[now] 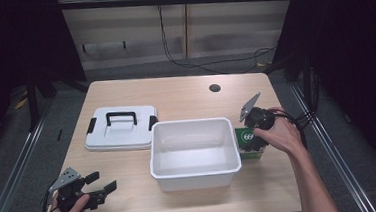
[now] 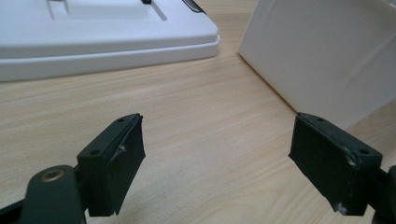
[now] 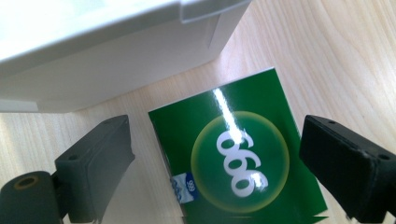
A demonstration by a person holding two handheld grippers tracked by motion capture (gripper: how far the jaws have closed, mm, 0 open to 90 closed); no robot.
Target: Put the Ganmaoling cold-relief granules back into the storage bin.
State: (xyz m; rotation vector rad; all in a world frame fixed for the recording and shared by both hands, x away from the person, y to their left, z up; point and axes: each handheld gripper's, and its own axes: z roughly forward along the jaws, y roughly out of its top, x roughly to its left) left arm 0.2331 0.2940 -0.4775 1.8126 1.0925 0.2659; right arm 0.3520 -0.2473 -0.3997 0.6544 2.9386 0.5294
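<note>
Overhead, right gripper (image 3: 215,163) fingers (image 3: 95,163) wide, straddling green box (image 3: 233,154) untouched.

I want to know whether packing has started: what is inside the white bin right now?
The white bin looks empty in the high view: bare white floor and walls, though its near wall hides a strip of floor. The green box lies outside on the table, between the open right gripper's jaws.

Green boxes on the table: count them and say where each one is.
1. The green box lies on the table right of the white bin, between the open jaws of the right hand-held gripper. The bin wall might hide others.
</note>
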